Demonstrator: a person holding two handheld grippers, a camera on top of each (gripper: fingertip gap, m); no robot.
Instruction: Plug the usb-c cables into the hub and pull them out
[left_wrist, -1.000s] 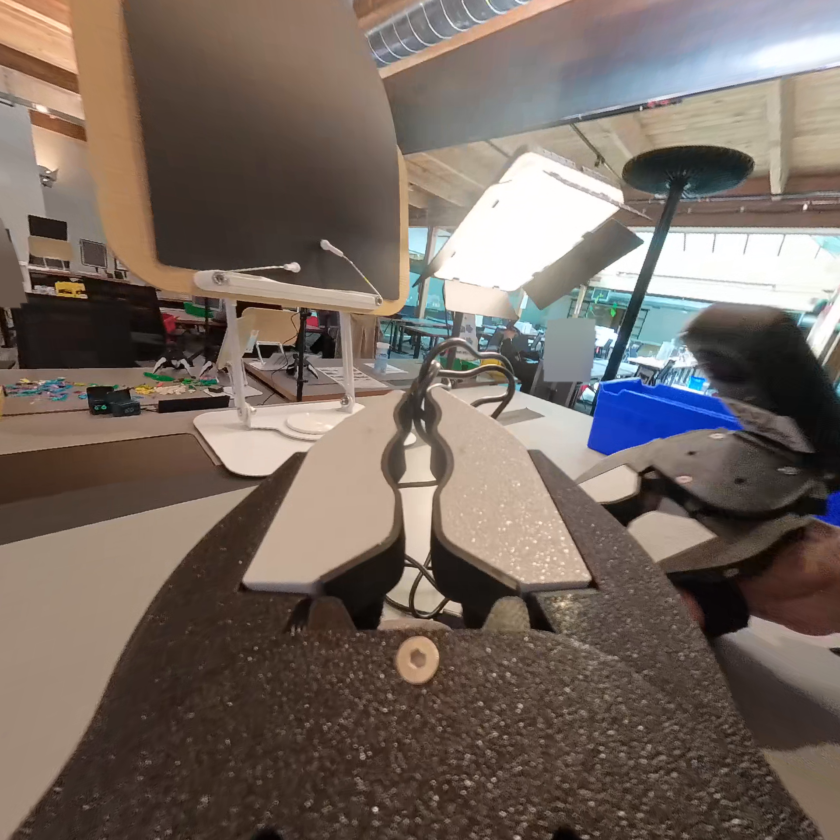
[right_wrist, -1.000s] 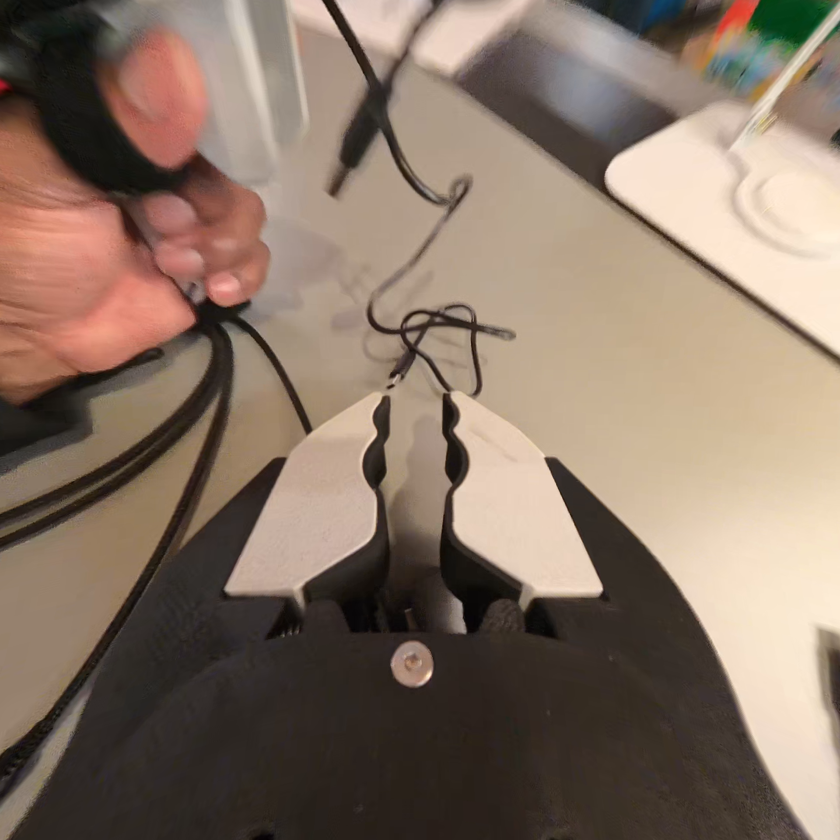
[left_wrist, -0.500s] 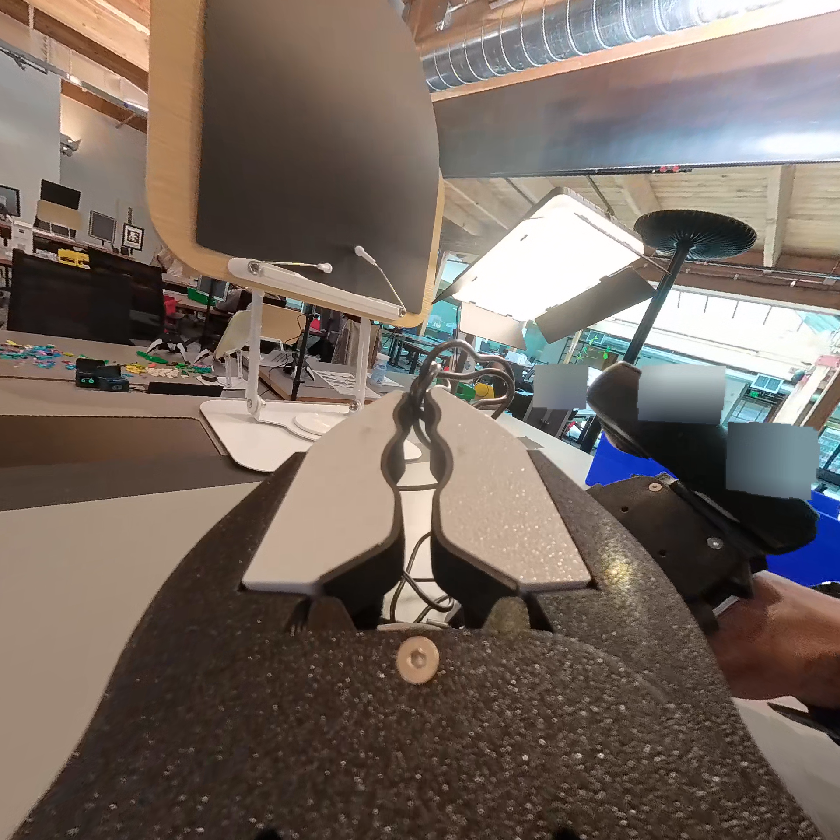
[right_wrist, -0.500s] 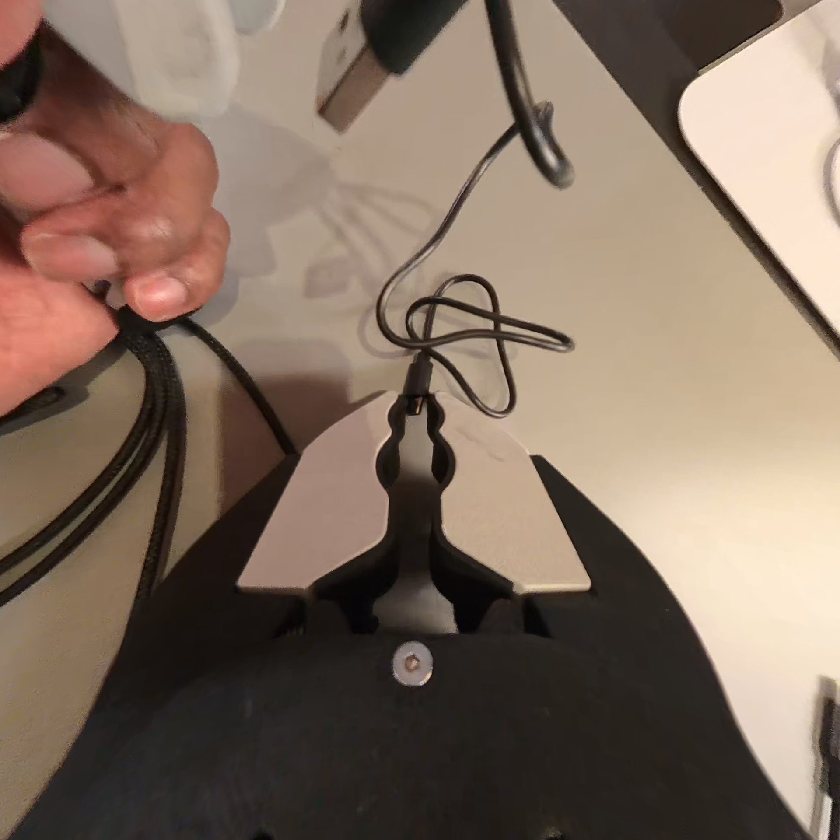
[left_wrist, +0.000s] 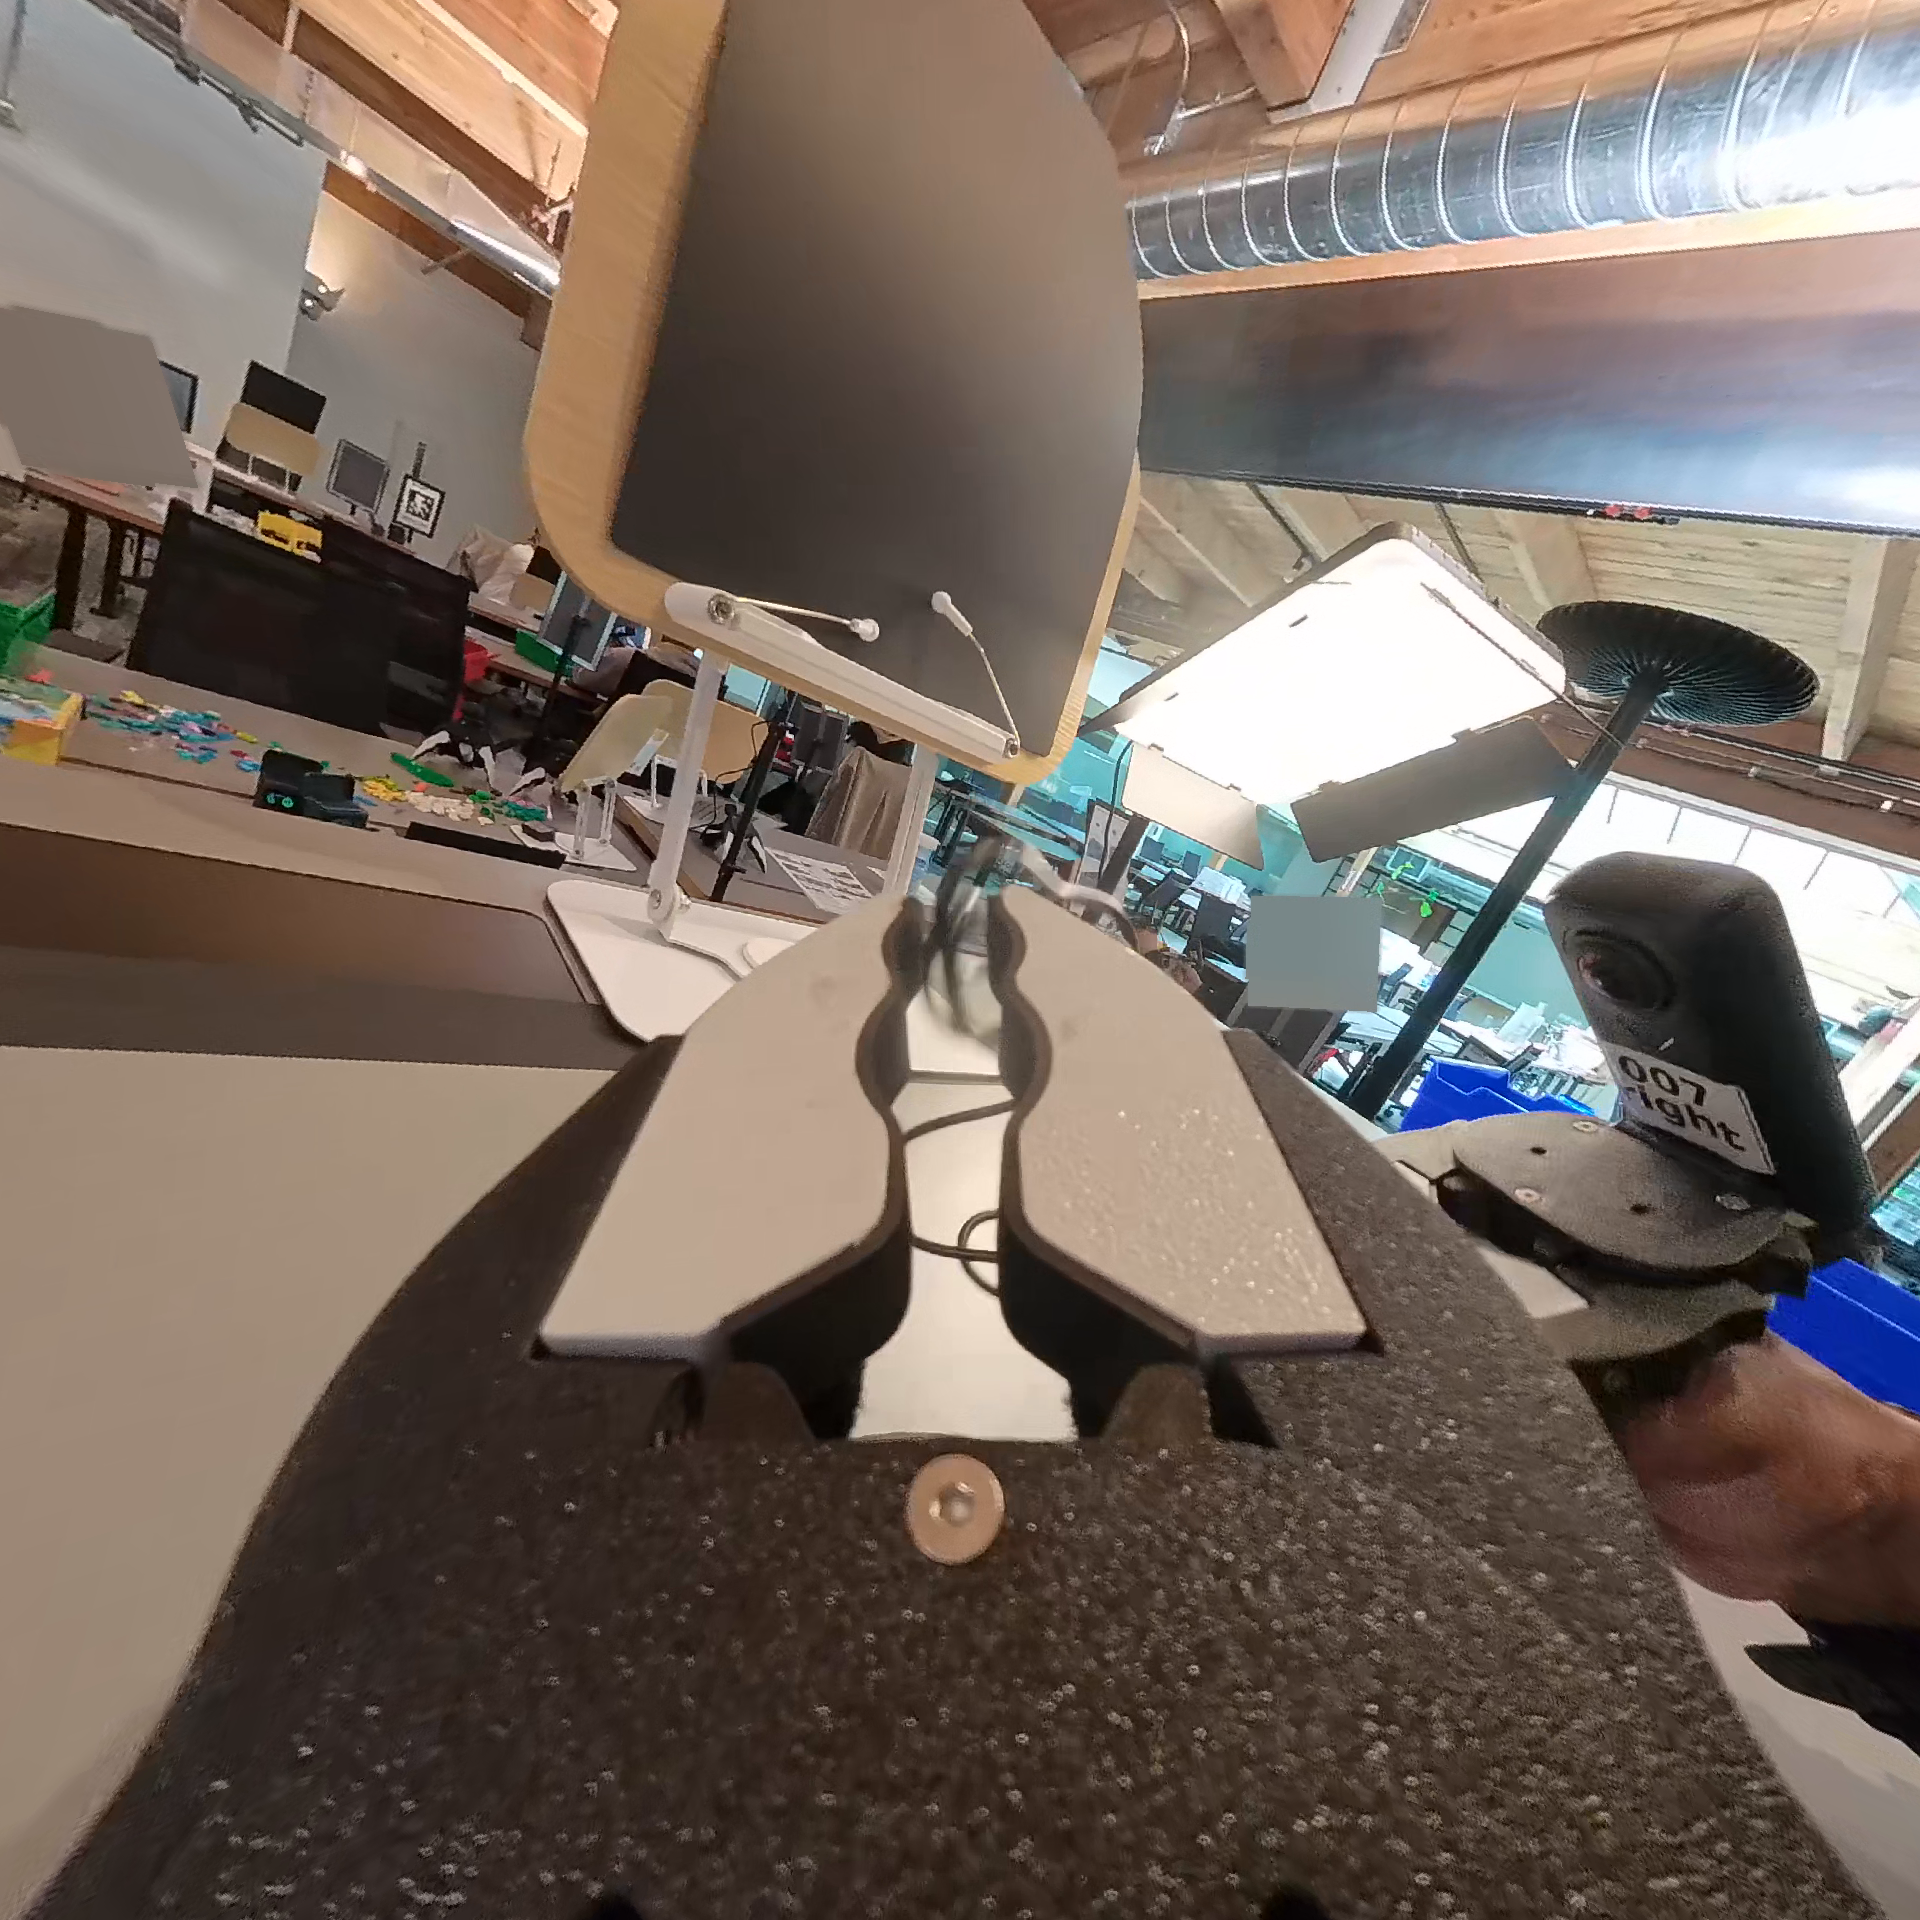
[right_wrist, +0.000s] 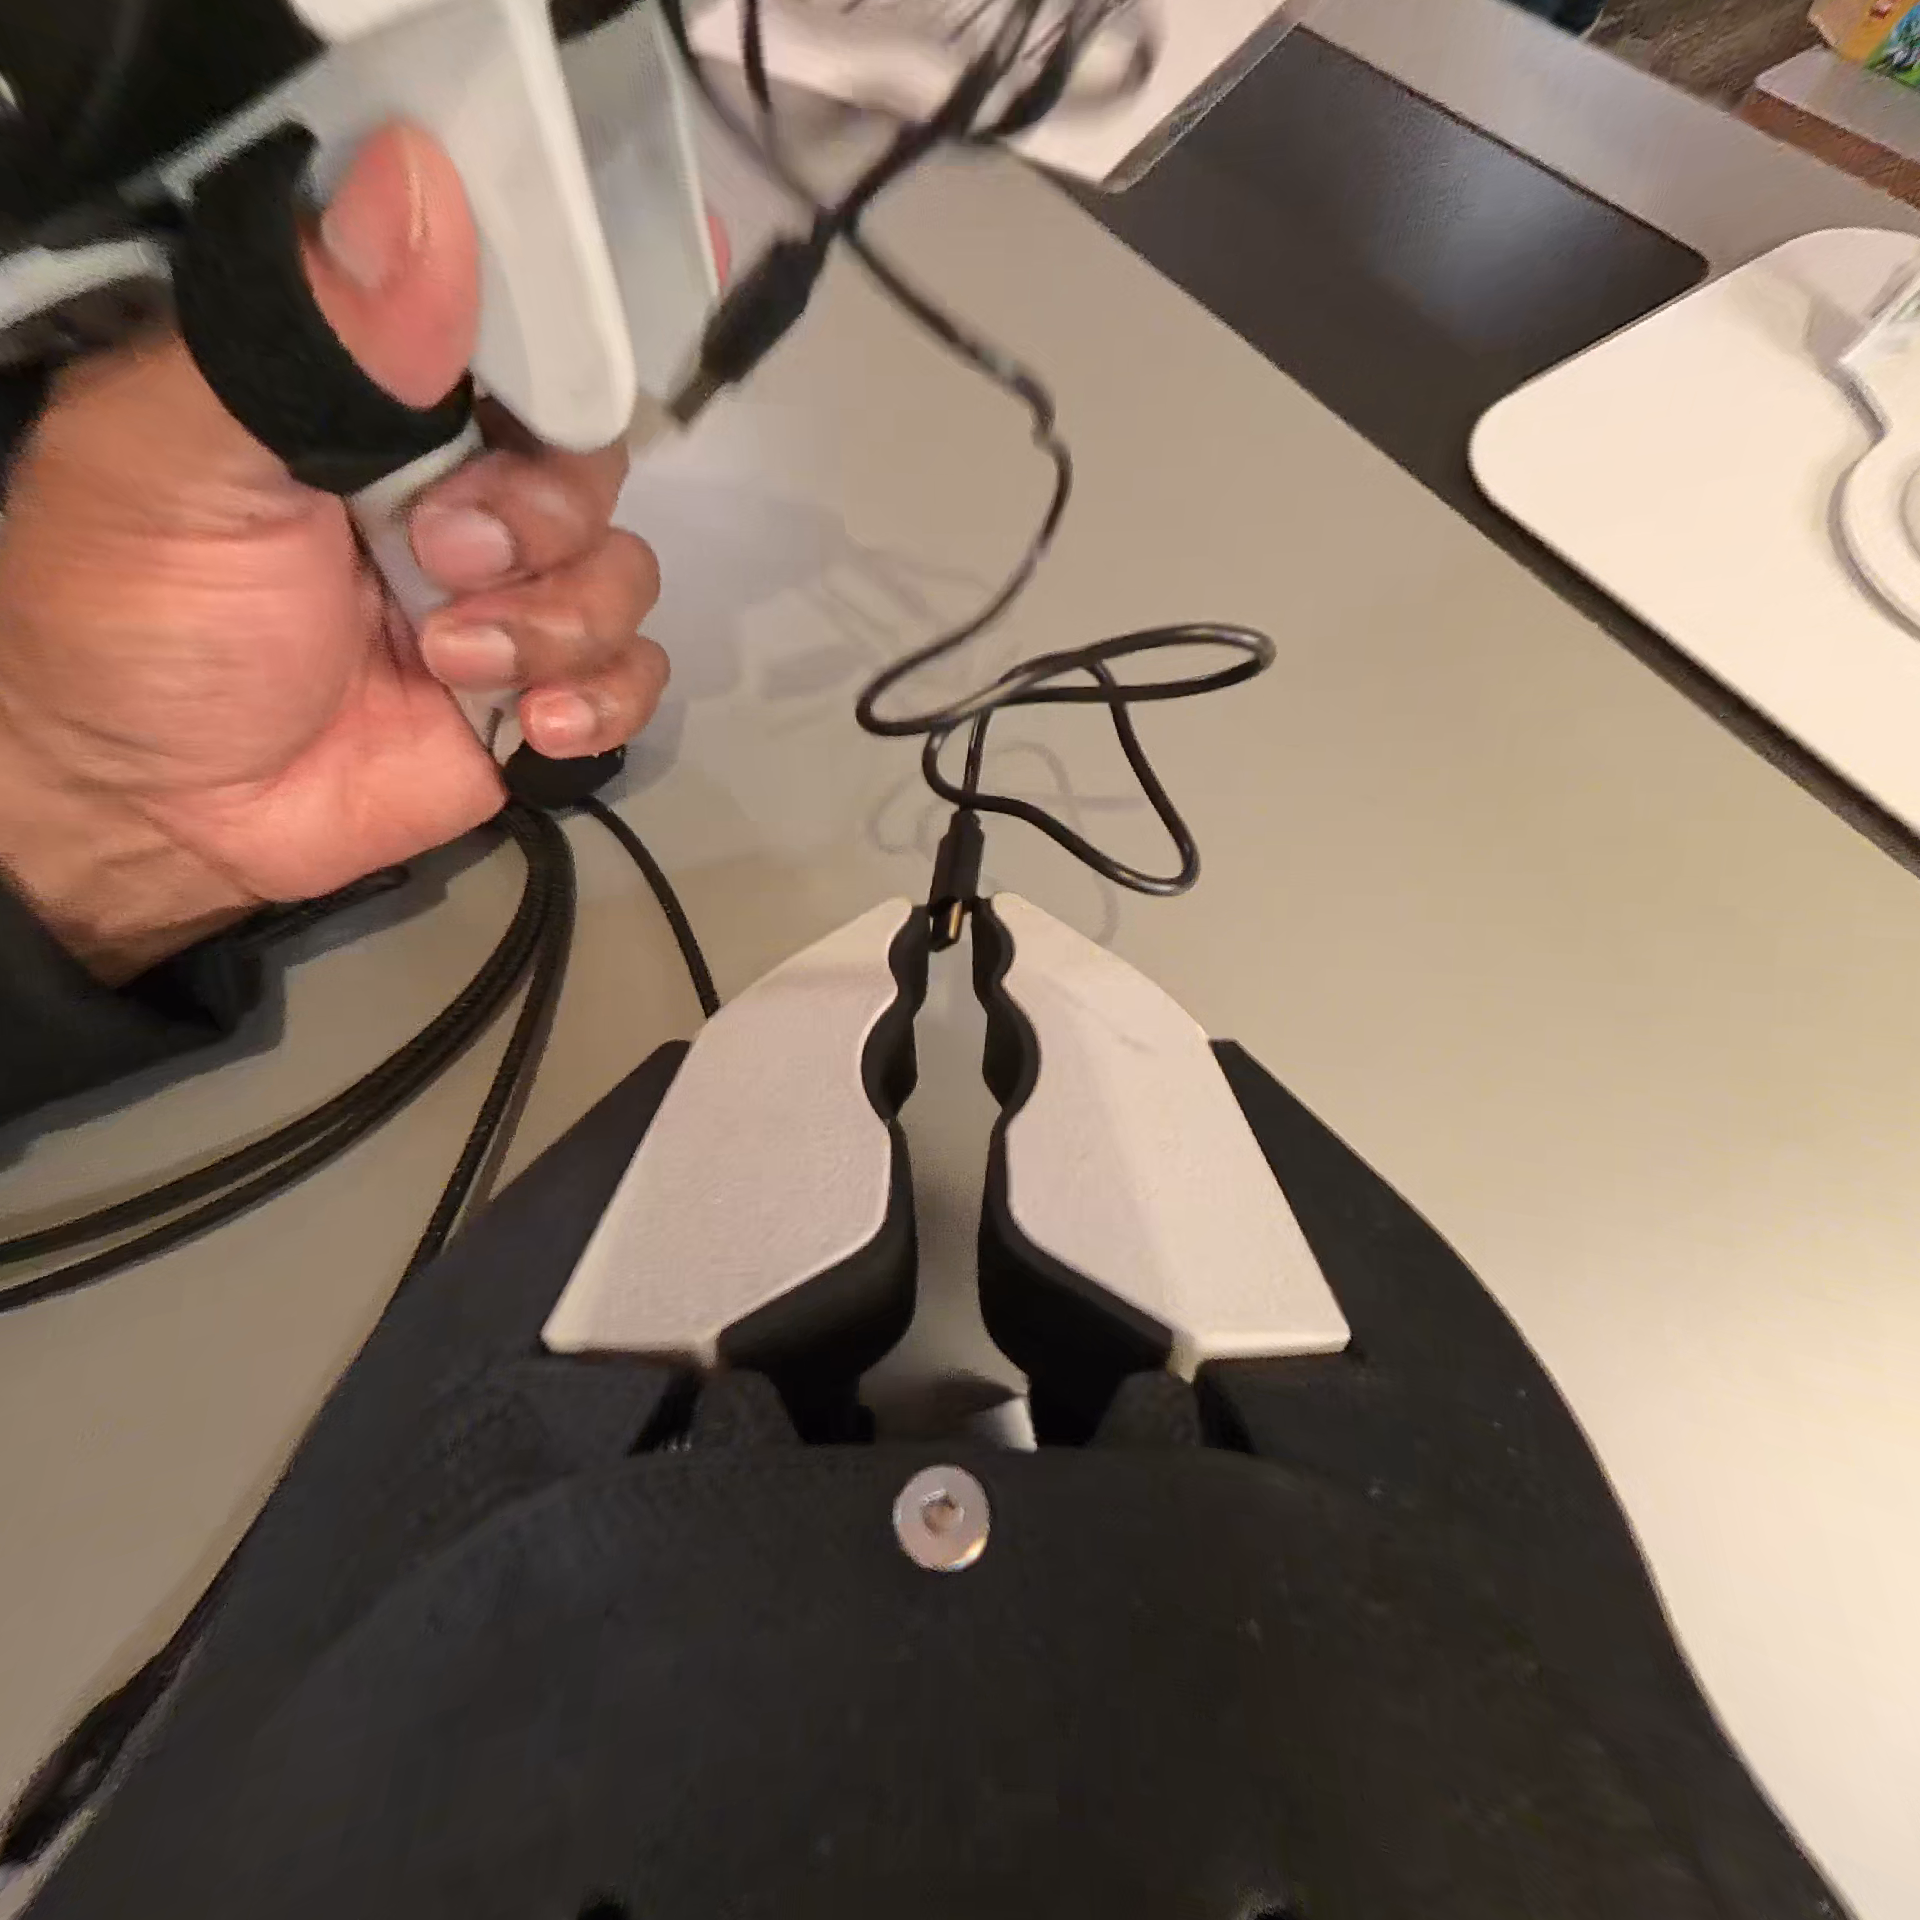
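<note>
A thin black usb-c cable lies in loops on the grey table. My right gripper is shut on its usb-c plug, low over the table. From the loops the cable rises to the upper left, where its larger plug hangs blurred beside the hand holding the left gripper. In the left wrist view my left gripper has its jaws apart, with the blurred cable loose between the tips. The right gripper's body shows at the right. No hub is in view.
A white stand base sits at the far right and carries a dark board overhead. A dark inlay crosses the table behind the cable. Thick braided black cables run along the left. A blue bin stands far right. The gap from one gripper's tips to the other's is roughly 15 centimetres.
My right gripper has shut on the usb-c plug and keeps hold of it. My left gripper's jaws have parted, and the cable they pinched now hangs loose and blurred.
</note>
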